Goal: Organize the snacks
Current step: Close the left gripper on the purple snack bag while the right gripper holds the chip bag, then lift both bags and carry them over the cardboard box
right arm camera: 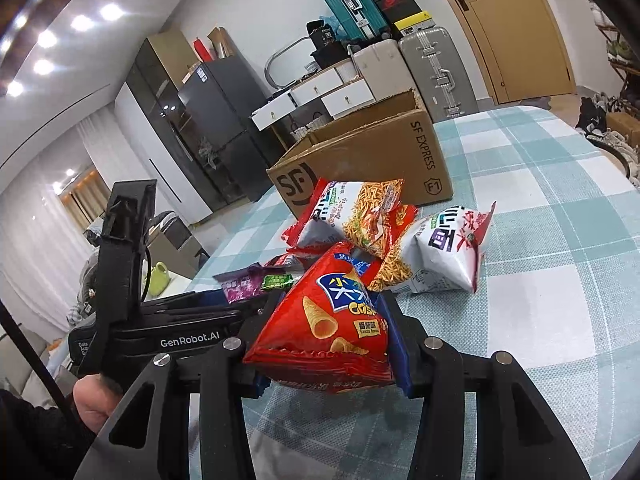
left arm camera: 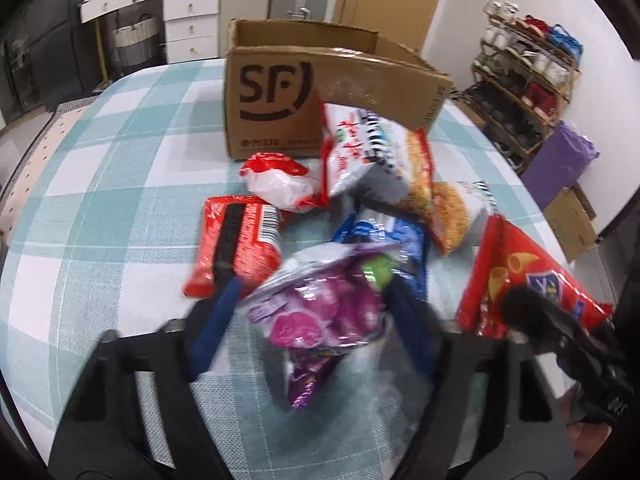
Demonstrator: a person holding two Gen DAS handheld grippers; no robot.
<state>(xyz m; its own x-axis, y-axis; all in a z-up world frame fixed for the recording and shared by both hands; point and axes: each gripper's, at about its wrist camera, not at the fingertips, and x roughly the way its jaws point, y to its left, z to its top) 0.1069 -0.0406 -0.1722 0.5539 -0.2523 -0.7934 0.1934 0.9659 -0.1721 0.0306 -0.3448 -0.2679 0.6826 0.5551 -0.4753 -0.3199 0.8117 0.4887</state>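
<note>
Checked tablecloth [left arm camera: 100, 200] bare left; snack pile [left arm camera: 360, 200] abuts box [left arm camera: 280, 92].

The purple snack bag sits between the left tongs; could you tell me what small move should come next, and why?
Probably lift the purple snack bag toward the open cardboard box: the left tongs look closed on it, and the box stands just behind the pile.

The box [left arm camera: 304, 92] sits on the table [left arm camera: 100, 184] at 12 o'clock, behind the snack bags. The noodle bag [left arm camera: 240, 240] lies at 9 o'clock of the pile, the chip bag [left arm camera: 516, 276] at 3 o'clock. The candy bag [left arm camera: 316, 312] lies at 6 o'clock, in front.
</note>
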